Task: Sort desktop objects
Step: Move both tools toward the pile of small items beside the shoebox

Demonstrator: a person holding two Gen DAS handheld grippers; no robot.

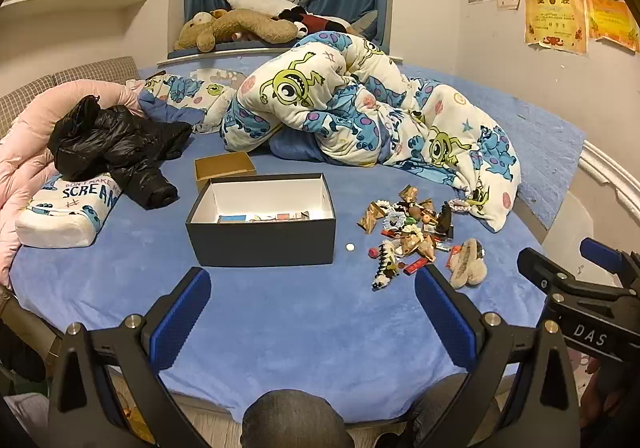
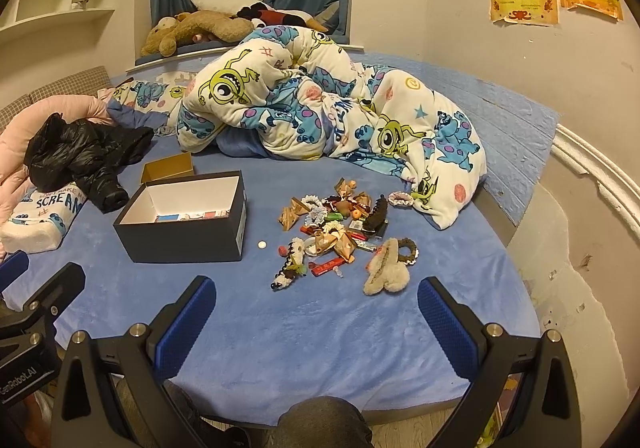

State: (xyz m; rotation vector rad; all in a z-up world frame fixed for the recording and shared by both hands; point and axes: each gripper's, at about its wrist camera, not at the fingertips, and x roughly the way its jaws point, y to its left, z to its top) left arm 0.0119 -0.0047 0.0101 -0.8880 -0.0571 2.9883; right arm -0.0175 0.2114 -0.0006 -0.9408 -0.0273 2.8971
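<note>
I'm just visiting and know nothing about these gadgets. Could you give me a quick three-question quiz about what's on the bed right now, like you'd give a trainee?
1. True or false: the dark box already has some things lying in its bottom.
2. Multiple choice: the small white round piece lies
A. inside the dark box
B. on the blue sheet between the box and the pile of small items
C. between the fingers of the left gripper
3. Fill in: the right gripper is ____ and holds nothing.

Key: 1 true; 2 B; 3 open
</note>
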